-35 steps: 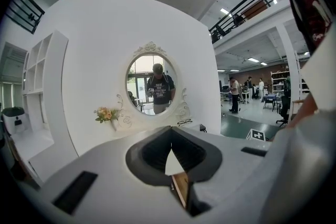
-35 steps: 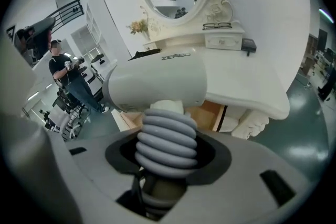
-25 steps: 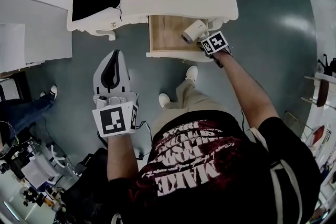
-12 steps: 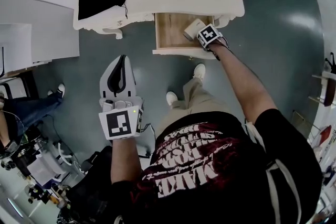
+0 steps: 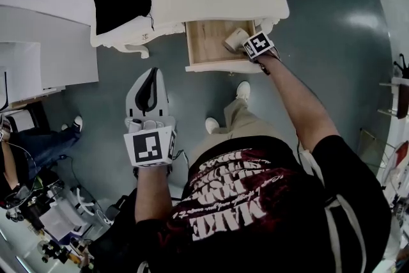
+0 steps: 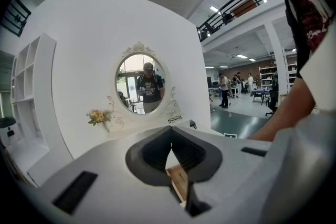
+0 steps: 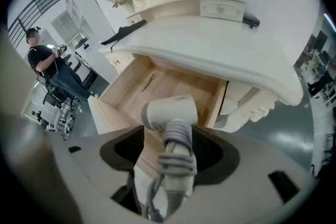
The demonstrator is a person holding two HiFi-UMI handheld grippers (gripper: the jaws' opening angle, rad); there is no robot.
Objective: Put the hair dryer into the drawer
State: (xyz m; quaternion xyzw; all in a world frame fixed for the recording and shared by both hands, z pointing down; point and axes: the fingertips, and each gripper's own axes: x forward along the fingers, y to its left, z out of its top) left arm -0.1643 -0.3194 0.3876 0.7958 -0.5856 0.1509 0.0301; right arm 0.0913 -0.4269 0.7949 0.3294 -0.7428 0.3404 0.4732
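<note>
**Right tool slack around the hair dryer, over the open drawer**

Your right gripper points steeply down with its jaws spread wide; they have just been opening. The hair dryer stands between them, but the pads no longer press on it, and bare wood shows in the gap on the left side of its handle.

The dryer's handle, its long axis, runs straight along the line of your jaws, from between the pads out past the tips. A grey cord is wound round it. The short barrel lies crosswise at the far end, with its round face turned to the left of the tool. It sits in the right part of the wooden drawer, just ahead of your tips. It probably rests on the drawer floor, though neither view settles that.

I can read no brand or label on the dryer. The marker cube on the right tool carries only black-and-white squares. On your shirt, seen upside down, the word "MAKE" can be read; the other lines are too warped.

Your left gripper has its tips pressed together on nothing, well apart from the drawer.
</note>
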